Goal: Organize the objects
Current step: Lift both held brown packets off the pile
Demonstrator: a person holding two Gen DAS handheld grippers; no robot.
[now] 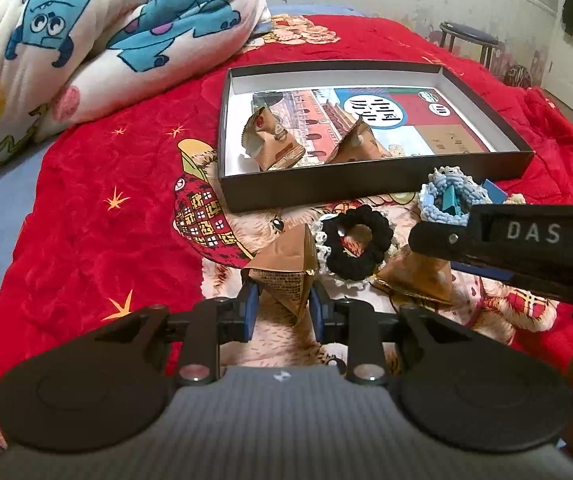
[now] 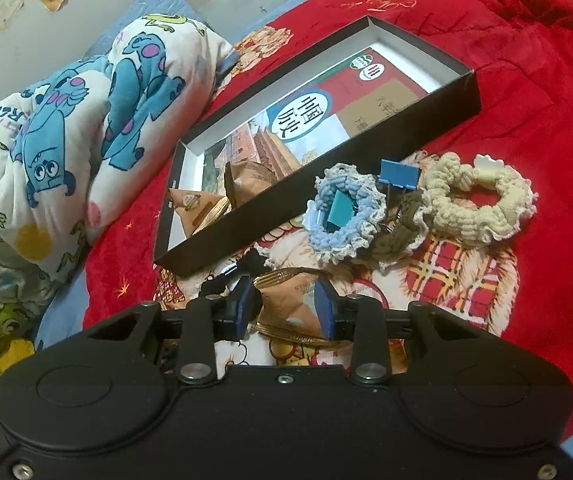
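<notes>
My left gripper (image 1: 284,308) is shut on a brown pyramid-shaped packet (image 1: 282,276) that rests on the red blanket. In the right wrist view, the right gripper (image 2: 286,306) is shut on a second brown packet (image 2: 290,300); the left wrist view shows that gripper (image 1: 422,240) from the side above its packet (image 1: 418,276). Just beyond both stands a shallow black box (image 1: 366,188) holding a book and two more brown packets (image 1: 274,140). A black scrunchie (image 1: 352,248) lies between the two held packets.
Near the box's front wall (image 2: 326,168) lie a light blue scrunchie (image 2: 346,216) with a teal clip inside, a brown scrunchie (image 2: 398,236), a beige scrunchie (image 2: 478,204) and a blue binder clip (image 2: 400,174). A folded cartoon quilt (image 1: 86,40) fills the left.
</notes>
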